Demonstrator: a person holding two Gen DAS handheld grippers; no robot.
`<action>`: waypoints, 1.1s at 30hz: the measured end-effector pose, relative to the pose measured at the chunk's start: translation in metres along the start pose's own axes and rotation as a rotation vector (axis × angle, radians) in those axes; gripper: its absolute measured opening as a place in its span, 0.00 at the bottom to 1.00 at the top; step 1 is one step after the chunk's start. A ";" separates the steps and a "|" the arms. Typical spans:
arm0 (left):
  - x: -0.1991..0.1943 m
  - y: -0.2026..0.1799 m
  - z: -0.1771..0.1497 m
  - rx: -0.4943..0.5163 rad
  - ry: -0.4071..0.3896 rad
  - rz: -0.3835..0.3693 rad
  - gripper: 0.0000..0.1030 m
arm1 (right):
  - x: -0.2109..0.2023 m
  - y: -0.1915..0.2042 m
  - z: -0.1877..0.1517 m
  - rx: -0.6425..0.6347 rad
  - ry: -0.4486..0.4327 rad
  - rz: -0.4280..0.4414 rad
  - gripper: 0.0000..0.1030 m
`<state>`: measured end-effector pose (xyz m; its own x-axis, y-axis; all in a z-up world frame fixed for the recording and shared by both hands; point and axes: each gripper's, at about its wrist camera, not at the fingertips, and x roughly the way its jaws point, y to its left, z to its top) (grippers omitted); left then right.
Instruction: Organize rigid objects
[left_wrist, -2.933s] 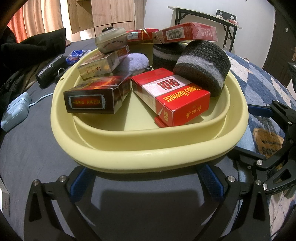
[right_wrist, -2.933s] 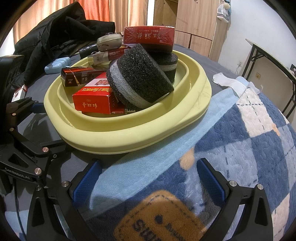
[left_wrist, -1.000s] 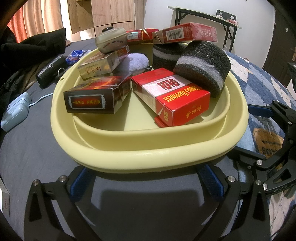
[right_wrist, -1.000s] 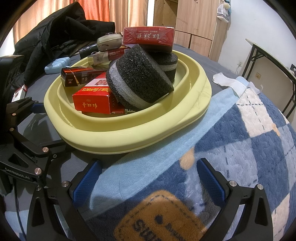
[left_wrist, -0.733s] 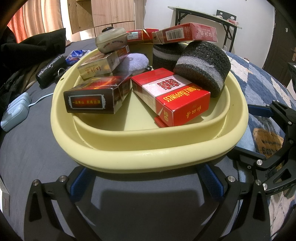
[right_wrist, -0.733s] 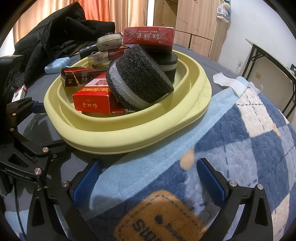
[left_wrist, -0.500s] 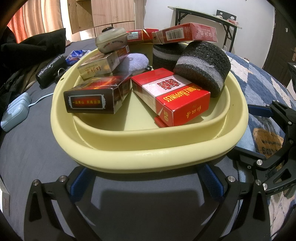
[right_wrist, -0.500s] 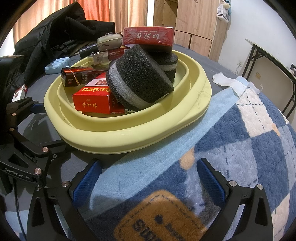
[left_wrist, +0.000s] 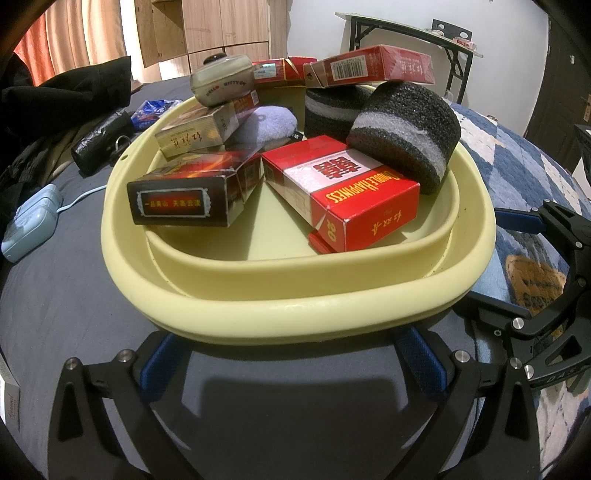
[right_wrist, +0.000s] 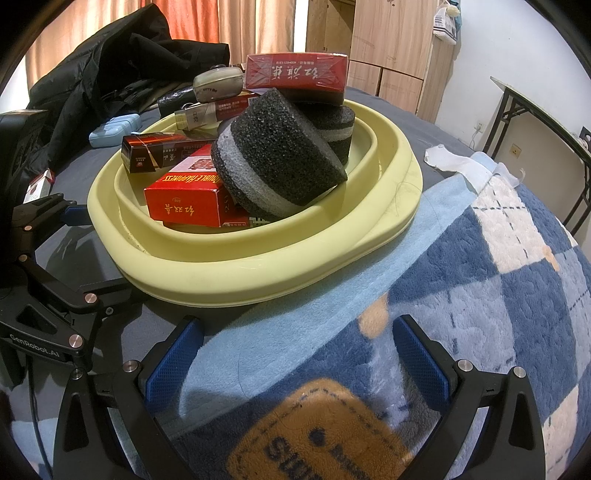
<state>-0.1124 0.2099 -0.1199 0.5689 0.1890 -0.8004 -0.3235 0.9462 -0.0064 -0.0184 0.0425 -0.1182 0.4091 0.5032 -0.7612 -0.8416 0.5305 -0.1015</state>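
Observation:
A pale yellow basin (left_wrist: 295, 306) (right_wrist: 258, 273) sits on the bed, piled with boxes and sponges. Inside lie a red carton (left_wrist: 343, 192) (right_wrist: 184, 201), a dark carton (left_wrist: 192, 192) (right_wrist: 155, 149), a gold carton (left_wrist: 199, 129), two black and grey sponges (left_wrist: 402, 133) (right_wrist: 273, 158), a red box on top (left_wrist: 369, 70) (right_wrist: 295, 74), a small metal tin (left_wrist: 221, 79) (right_wrist: 218, 86) and a lilac puff (left_wrist: 269, 123). My left gripper (left_wrist: 291, 363) stands open just before the basin's near rim, nothing between its fingers. My right gripper (right_wrist: 295, 354) is open over the blanket beside the basin.
A blue checked fleece blanket (right_wrist: 480, 295) (left_wrist: 517, 155) covers the right of the bed, a dark grey sheet (left_wrist: 55, 295) the left. A black jacket (right_wrist: 110, 66), a light blue case (left_wrist: 29, 229) (right_wrist: 114, 129), a black pouch (left_wrist: 99, 140) and a folding table (left_wrist: 406, 33) lie beyond.

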 end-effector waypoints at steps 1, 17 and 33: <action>0.001 0.000 0.000 0.001 0.000 0.001 1.00 | 0.000 0.000 0.000 -0.001 -0.002 -0.001 1.00; -0.001 0.000 0.000 0.000 0.000 0.000 1.00 | 0.001 -0.001 -0.001 0.001 -0.002 0.004 1.00; 0.000 0.000 0.000 0.000 0.000 0.000 1.00 | 0.001 -0.001 -0.001 0.001 -0.001 0.004 1.00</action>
<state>-0.1124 0.2101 -0.1199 0.5688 0.1894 -0.8004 -0.3237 0.9461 -0.0061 -0.0172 0.0421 -0.1196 0.4065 0.5062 -0.7606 -0.8426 0.5295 -0.0979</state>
